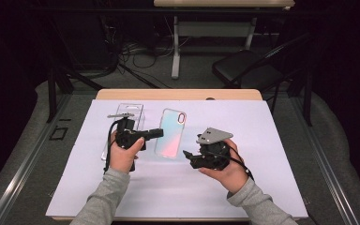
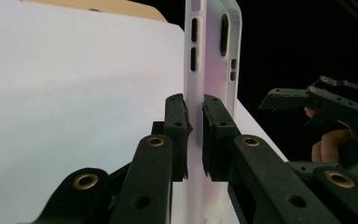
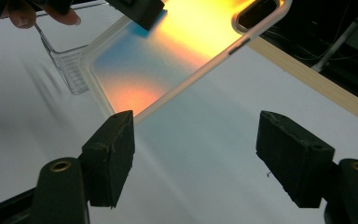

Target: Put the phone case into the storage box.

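A: How are the hands set?

B: Both forearms, in grey sleeves, come in from the near edge of the table [image 1: 178, 94]. The left hand [image 1: 122, 152] wraps the left gripper [image 1: 158, 132] from below and aims it sideways toward the right edge, jaws level over the white sheet [image 1: 272, 154]. The right hand [image 1: 225, 171] cups the right gripper [image 1: 186, 153] from underneath, its grey plate up, and its jaws point left, back toward the other tool.

A: And the tongs themselves?

B: The left pair is clenched on the long edge of the phone case [image 1: 170, 133]. In the left gripper view the two pads [image 2: 176, 128] press the thin translucent wall of the phone case [image 2: 212, 60] from both sides. The right pair stands released; in the right gripper view its pads [image 3: 112, 149] are wide apart with bare sheet between them, and the case [image 3: 168, 51] lies just beyond them.

A: Where is the case, and how does it run?

B: Around the middle of the sheet, between the two tools. Its long axis runs from the near edge toward the far edge, leaning slightly right, with the camera cutout at the far end. Its iridescent back faces up. I cannot tell whether it is lifted off the sheet. A clear plastic package [image 1: 130, 115] lies just left of it, behind the left gripper.
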{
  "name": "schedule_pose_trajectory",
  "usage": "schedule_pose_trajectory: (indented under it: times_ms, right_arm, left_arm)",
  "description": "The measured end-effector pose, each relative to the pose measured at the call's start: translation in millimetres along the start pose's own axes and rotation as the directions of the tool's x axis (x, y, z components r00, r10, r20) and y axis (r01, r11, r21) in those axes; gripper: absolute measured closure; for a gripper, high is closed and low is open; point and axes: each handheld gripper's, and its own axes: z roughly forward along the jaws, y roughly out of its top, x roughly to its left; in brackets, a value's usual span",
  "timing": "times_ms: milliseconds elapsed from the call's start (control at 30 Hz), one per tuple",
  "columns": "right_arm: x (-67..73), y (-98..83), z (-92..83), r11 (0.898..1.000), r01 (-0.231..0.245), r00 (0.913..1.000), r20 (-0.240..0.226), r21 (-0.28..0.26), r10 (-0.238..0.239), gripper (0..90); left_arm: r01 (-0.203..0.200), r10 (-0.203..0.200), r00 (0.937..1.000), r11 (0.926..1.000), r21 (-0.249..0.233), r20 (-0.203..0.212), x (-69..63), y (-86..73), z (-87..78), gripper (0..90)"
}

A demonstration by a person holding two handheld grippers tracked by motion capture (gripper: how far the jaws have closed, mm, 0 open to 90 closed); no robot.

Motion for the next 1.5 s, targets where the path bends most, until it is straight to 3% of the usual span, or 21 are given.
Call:
schedule_pose_trajectory:
  times_ms: [167, 400, 867, 1067, 1200, 1467, 1500]
  right_arm:
    - [-4.8, -1.8, 0.2, 0.999, -0.032, 0.9995, 0.001, -0.010, 0.032, 27.8]
    - [-10.9, -3.4, 1.9, 0.996, -0.081, 0.9967, -0.006, -0.032, 0.080, 27.8]
    - [-20.9, -4.7, -2.0, 0.979, -0.183, 0.9830, -0.030, -0.089, 0.181, 27.8]
    - [-25.3, -10.0, -4.1, 0.968, -0.235, 0.9711, -0.063, -0.084, 0.230, 29.9]
    - [-27.9, -11.6, -6.0, 0.954, -0.282, 0.9563, -0.109, -0.103, 0.271, 30.7]
    - [-28.4, -15.9, -6.2, 0.936, -0.337, 0.9324, -0.177, -0.106, 0.315, 28.9]
    - [-28.3, -16.5, -6.2, 0.931, -0.350, 0.9261, -0.189, -0.107, 0.327, 28.7]
  left_arm:
    - [0.003, -0.003, 0.9999, 0.9992, -0.041, 0.010, -0.1, -3.0, -5.3, 82.5]
    - [-0.016, 0.017, 0.9998, 0.9983, -0.057, 0.011, -2.3, -6.9, -6.8, 82.5]
    - [-0.052, 0.053, 0.9986, 0.9949, -0.086, 0.009, -10.6, -11.7, -9.3, 82.5]
    - [-0.064, 0.065, 0.9978, 0.9938, -0.091, 0.008, -12.5, -15.0, -8.3, 82.5]
    - [-0.065, 0.067, 0.9977, 0.9932, -0.096, 0.011, -13.9, -17.2, -7.0, 82.5]
    - [-0.075, 0.077, 0.9968, 0.9927, -0.095, 0.022, -17.5, -23.1, -6.7, 82.5]
    - [-0.073, 0.076, 0.9968, 0.9926, -0.097, 0.024, -18.2, -23.8, -7.3, 82.5]
